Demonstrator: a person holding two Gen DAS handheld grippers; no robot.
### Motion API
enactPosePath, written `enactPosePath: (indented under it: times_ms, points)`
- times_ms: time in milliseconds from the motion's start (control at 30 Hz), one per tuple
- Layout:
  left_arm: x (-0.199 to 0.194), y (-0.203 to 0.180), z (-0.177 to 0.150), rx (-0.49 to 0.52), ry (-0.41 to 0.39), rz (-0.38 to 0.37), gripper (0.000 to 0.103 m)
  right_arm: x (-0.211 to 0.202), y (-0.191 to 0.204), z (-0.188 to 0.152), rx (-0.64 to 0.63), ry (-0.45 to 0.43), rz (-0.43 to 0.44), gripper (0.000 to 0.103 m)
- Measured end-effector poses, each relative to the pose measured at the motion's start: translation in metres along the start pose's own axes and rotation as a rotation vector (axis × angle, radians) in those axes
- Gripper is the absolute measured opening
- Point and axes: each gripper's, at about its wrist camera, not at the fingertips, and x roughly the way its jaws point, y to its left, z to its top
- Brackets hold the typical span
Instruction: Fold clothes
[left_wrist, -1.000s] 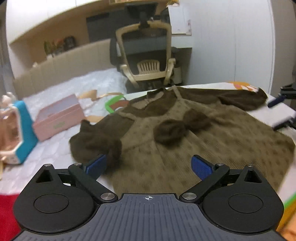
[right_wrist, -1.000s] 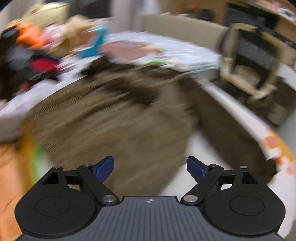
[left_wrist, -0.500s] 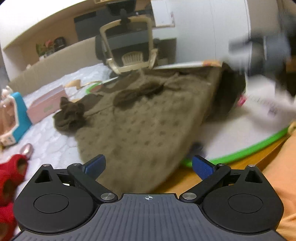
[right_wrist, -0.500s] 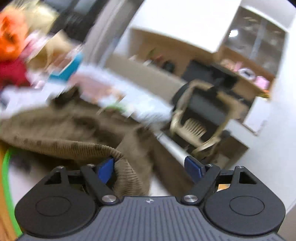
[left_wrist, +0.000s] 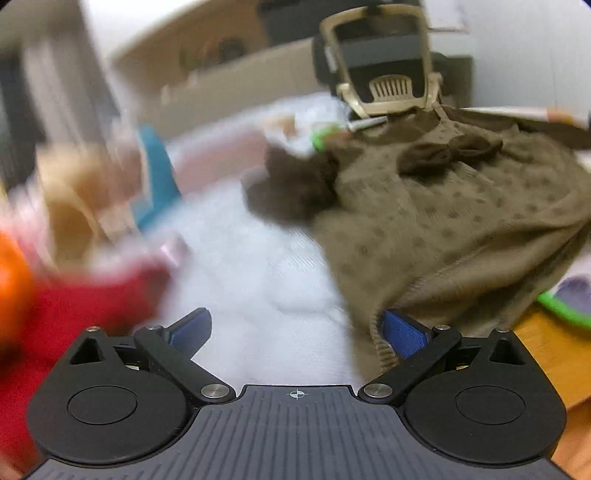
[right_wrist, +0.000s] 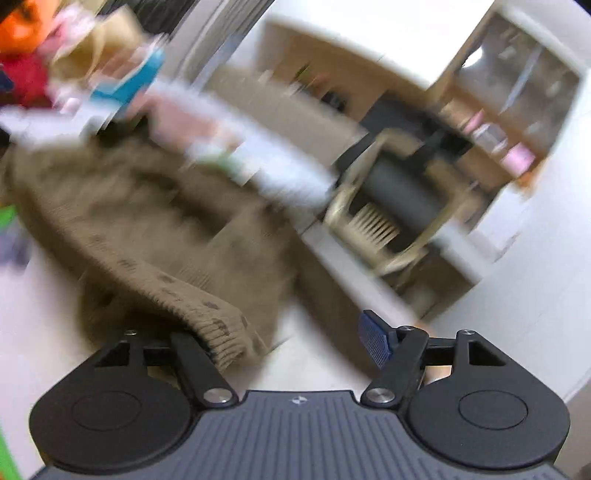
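Olive-brown knit, dotted and ribbed at the hem, makes up the dress (left_wrist: 461, 221) that lies across the white bed cover (left_wrist: 258, 266), its dark bow (left_wrist: 447, 155) facing up and one dark sleeve (left_wrist: 295, 184) bunched at its side. The left gripper (left_wrist: 295, 328) sits low at the hem corner nearest it, fingers spread wide; the hem edge rests against the inner face of one blue pad (left_wrist: 402, 332), likely so that corner can be taken. Nothing is pinched yet. The right gripper (right_wrist: 291, 339) is at the opposite hem corner, also spread, with the ribbed edge draped over one finger and hiding its pad, while the other blue pad (right_wrist: 373, 343) stands bare. Both tools at the two bottom corners suggests the hem is to be carried up toward the collar as a first fold. An office chair (left_wrist: 384, 66) stands beyond the bed; blurred red cloth (left_wrist: 85, 306) lies nearby.
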Motion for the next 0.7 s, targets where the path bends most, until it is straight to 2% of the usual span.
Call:
enactPosePath:
  times_ms: [67, 100, 200, 300, 333, 433, 533, 633, 667, 700]
  points:
    - [-0.026, 0.016, 0.017, 0.088, -0.119, 0.177, 0.102, -0.024, -0.029, 0.017, 0.038, -0.082, -0.062, 0.072]
    - [-0.036, 0.025, 0.023, 0.097, -0.155, 0.228, 0.102, -0.034, -0.041, 0.023, 0.055, -0.109, -0.076, 0.074]
    - [-0.058, 0.052, 0.032, 0.056, -0.208, 0.299, 0.103, -0.054, -0.057, 0.024, 0.084, -0.126, -0.072, 0.077]
    - [-0.061, 0.057, 0.019, 0.016, -0.169, 0.284, 0.103, -0.058, -0.051, 0.005, 0.068, -0.084, -0.063, 0.077]
    - [-0.061, 0.056, 0.013, 0.002, -0.150, 0.247, 0.103, -0.058, -0.050, -0.003, 0.064, -0.065, -0.058, 0.077]
    - [-0.063, 0.036, 0.005, -0.066, -0.120, 0.015, 0.103, -0.054, -0.051, -0.020, 0.118, -0.027, -0.035, 0.077]
    - [-0.063, -0.015, 0.005, -0.058, -0.111, -0.228, 0.103, -0.046, -0.052, -0.016, 0.179, -0.053, -0.021, 0.077]
    - [-0.057, -0.075, 0.007, 0.031, -0.112, -0.336, 0.103, -0.038, -0.051, 0.000, 0.213, -0.111, -0.015, 0.077]
    - [-0.053, -0.093, 0.007, 0.068, -0.114, -0.347, 0.103, -0.037, -0.052, 0.006, 0.216, -0.130, -0.017, 0.077]
    - [-0.049, -0.102, 0.006, 0.095, -0.116, -0.328, 0.103, -0.036, -0.053, 0.013, 0.215, -0.151, -0.025, 0.077]
